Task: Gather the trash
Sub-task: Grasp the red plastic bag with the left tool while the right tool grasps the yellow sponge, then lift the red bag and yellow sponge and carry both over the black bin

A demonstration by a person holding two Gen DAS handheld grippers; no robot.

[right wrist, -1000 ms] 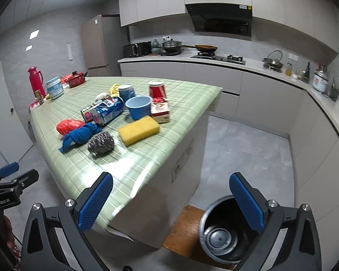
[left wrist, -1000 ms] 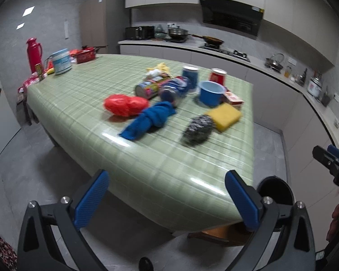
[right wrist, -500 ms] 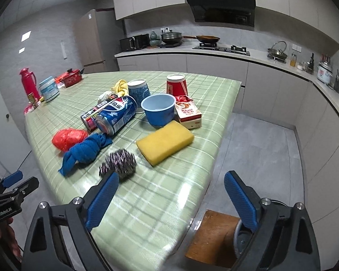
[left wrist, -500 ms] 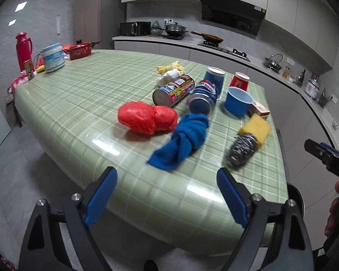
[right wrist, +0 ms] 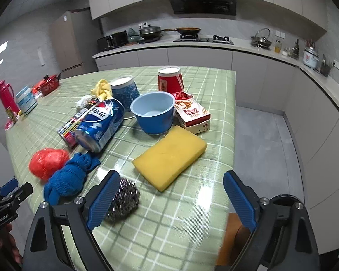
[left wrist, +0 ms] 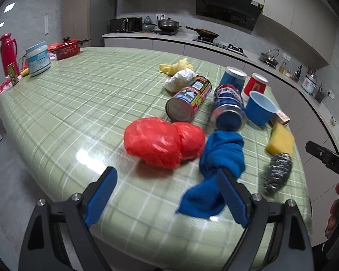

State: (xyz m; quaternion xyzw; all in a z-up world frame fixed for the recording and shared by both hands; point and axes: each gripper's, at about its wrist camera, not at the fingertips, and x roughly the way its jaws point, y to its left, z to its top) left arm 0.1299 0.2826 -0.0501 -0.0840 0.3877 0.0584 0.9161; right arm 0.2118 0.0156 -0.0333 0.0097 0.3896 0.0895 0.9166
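On the green checked table (left wrist: pixel 79 94) lie a crumpled red plastic bag (left wrist: pixel 162 144) (right wrist: pixel 47 162), a blue cloth (left wrist: pixel 217 169) (right wrist: pixel 67 178), a printed can (left wrist: pixel 187 101), a blue Pepsi can (left wrist: pixel 228 110) (right wrist: pixel 101 124), a white paper wad (left wrist: pixel 180 79), a yellow wad (left wrist: pixel 174 66) and a torn snack box (right wrist: pixel 192 113). My left gripper (left wrist: pixel 167 198) is open just short of the red bag. My right gripper (right wrist: pixel 171 201) is open above the table's near edge, between a steel scourer (right wrist: pixel 122 201) and a yellow sponge (right wrist: pixel 169 158).
A blue bowl (right wrist: pixel 153 115), a blue cup (right wrist: pixel 124 90) and a red cup (right wrist: pixel 170 82) stand behind the cans. A red thermos (left wrist: pixel 8 52), a white tub (left wrist: pixel 37 57) and a red pot (left wrist: pixel 66 49) sit at the far end. A dark bin rim (right wrist: pixel 287 199) shows behind my right finger.
Both grippers have moved forward and up over the table. The red bag and blue cloth now lie close in front of the left gripper. The floor bin has dropped nearly out of view.
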